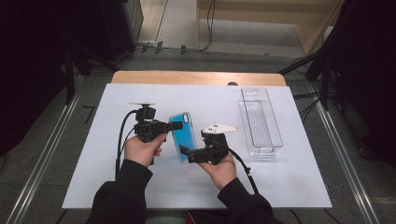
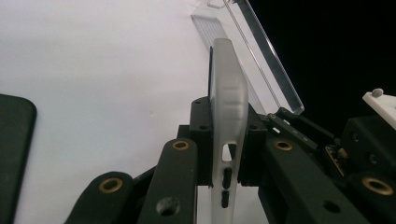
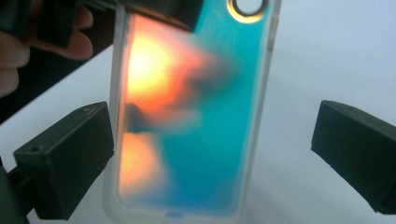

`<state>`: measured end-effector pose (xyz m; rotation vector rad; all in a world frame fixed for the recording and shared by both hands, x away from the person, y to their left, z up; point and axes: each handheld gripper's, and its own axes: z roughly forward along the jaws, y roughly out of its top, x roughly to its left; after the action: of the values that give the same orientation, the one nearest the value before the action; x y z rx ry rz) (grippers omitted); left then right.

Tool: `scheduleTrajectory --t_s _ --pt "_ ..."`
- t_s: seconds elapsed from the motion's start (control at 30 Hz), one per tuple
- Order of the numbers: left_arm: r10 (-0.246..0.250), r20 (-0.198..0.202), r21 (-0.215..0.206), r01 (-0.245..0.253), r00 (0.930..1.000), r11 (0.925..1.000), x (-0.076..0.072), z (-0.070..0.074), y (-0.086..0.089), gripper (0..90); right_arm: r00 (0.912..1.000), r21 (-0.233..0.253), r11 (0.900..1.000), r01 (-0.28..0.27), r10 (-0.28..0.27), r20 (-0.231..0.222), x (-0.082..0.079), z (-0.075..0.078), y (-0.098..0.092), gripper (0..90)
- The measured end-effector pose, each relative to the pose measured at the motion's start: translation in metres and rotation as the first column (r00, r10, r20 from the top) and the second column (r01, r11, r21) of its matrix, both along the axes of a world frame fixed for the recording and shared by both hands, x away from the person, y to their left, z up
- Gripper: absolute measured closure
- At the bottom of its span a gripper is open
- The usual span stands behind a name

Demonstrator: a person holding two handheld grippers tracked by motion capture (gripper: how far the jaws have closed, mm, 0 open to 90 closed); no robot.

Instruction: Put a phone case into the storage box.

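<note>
A phone case (image 1: 182,135) with a teal, iridescent back and frosted rim is held up off the white table. My left gripper (image 1: 175,125) is shut on its upper edge; in the left gripper view the case (image 2: 229,107) stands edge-on between the closed jaws of that gripper (image 2: 226,140). My right gripper (image 1: 185,153) points left at the case's lower end. In the right gripper view that gripper (image 3: 210,158) is open, with the case (image 3: 196,121) between its fingers (image 3: 65,158) and touching neither.
A clear plastic tray (image 1: 259,121) lies on the right of the white sheet (image 1: 140,186), also seen as the tray (image 2: 254,60) behind the case. A dark flat thing with a rounded corner (image 2: 14,154) lies on the table to the left gripper's left.
</note>
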<state>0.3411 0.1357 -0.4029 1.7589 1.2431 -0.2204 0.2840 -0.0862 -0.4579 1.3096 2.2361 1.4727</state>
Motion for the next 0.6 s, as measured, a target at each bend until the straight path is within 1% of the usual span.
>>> scheduleTrajectory --t_s 0.1,0.17,0.23,0.3,0.37,0.47,0.53,0.6 --pt "0.003 0.032 0.013 -0.004 0.9995 0.9999 -0.002 0.002 0.0 80.4 0.9991 -0.012 0.999 -0.032 0.031 -0.028 0.0 0.0 0.0 0.0" --pt "-0.001 0.066 0.025 -0.001 0.9978 0.9997 -0.004 0.003 -0.001 80.4 0.9981 -0.019 0.999 -0.05 0.049 -0.038 -0.001 -0.001 0.0 0.0" --pt "-0.001 0.102 0.041 -0.003 0.9948 0.9992 -0.007 0.004 -0.002 80.4 0.997 -0.032 0.997 -0.068 0.067 -0.038 -0.003 0.0 0.001 0.0" --pt "-0.006 0.139 0.054 -0.002 0.9902 0.9985 -0.01 0.004 -0.004 80.4 0.9963 -0.041 0.996 -0.081 0.08 -0.033 -0.004 0.001 0.0 0.0" --pt "-0.011 0.179 0.066 -0.001 0.9838 0.9978 -0.013 0.005 -0.005 80.4 0.9954 -0.049 0.995 -0.09 0.089 -0.035 -0.005 0.002 -0.001 0.0" --pt "-0.013 0.228 0.081 -0.006 0.9736 0.9967 -0.017 0.005 -0.007 80.4 0.9956 -0.085 0.992 -0.093 0.091 -0.023 -0.008 0.002 -0.001 0.0" --pt "-0.015 0.239 0.084 -0.005 0.971 0.9965 -0.019 0.003 -0.008 80.4 0.9953 -0.094 0.991 -0.096 0.095 -0.022 -0.01 0.001 -0.002 0.0" --pt "-0.021 0.253 0.083 0.0 0.9672 0.9966 -0.02 0.001 -0.01 80.4 0.9948 -0.083 0.991 -0.1 0.099 -0.023 -0.01 0.0 -0.003 0.0"
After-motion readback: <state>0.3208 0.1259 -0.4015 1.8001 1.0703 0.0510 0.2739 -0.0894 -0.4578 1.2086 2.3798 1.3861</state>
